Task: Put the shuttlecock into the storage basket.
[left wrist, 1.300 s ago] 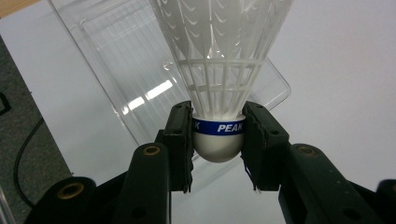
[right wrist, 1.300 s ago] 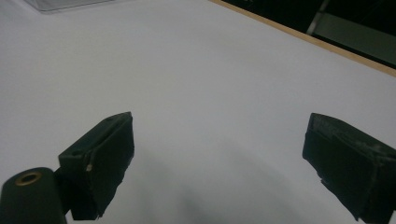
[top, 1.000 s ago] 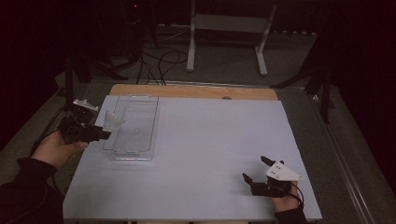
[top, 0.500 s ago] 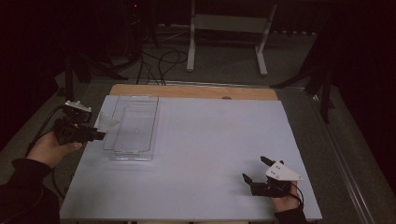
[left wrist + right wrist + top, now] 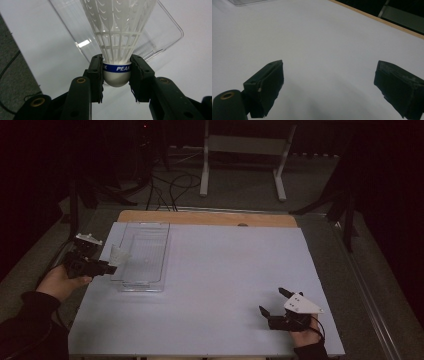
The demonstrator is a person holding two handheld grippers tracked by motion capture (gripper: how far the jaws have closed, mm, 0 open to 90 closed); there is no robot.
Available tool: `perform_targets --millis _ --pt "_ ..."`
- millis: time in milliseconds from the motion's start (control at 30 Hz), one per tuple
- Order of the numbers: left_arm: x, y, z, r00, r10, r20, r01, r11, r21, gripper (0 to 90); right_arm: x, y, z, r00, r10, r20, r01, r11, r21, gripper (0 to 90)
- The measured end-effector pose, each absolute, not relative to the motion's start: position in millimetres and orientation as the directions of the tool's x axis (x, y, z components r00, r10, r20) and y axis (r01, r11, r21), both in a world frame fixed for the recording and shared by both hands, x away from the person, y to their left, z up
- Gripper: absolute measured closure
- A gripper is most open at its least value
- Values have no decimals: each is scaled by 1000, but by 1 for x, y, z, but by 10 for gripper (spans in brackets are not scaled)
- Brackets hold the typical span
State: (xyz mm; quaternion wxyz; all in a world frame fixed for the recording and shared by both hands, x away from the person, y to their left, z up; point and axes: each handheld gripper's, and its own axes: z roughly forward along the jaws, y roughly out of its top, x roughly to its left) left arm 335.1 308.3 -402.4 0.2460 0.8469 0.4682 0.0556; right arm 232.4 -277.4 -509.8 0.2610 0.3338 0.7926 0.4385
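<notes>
The left gripper point(image 5: 111, 268) has drifted lower and outward from where it was a second ago — its jaws clamped on the cork of a white shuttlecock point(image 5: 117, 50), skirt now just at the left wall of the clear tray point(image 5: 145, 287). Looks like a retreat or re-aim, not a drop-in. The right gripper point(image 5: 272, 302) rests wide open, empty, on the white table point(image 5: 220, 270).

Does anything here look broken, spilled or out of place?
Nothing stands out. The left gripper holds a white shuttlecock neatly by its cork, feathers intact, beside the clear tray. The right gripper rests open over the white table.
</notes>
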Motion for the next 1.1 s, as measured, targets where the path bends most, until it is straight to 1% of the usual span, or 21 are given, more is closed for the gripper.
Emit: perform_targets --millis 100,133,400,700,1100 --pt "336 307 -405 562 816 -137 763 -446 468 661 233 -277 -510 -642 757 -122 300 394 869 90" --pt "336 305 -407 564 817 -118 756 -453 472 661 233 -278 -510 -644 756 -120 300 393 869 90" --pt "341 299 -413 571 816 -90 750 -474 461 660 233 -278 -510 -645 755 -120 300 394 869 90" --pt "344 292 -418 583 808 -84 746 -492 448 659 233 -277 -510 -645 755 -118 301 393 869 90" --pt "353 285 -431 585 808 -72 766 -522 375 658 233 -278 -510 -645 755 -116 300 390 870 90"
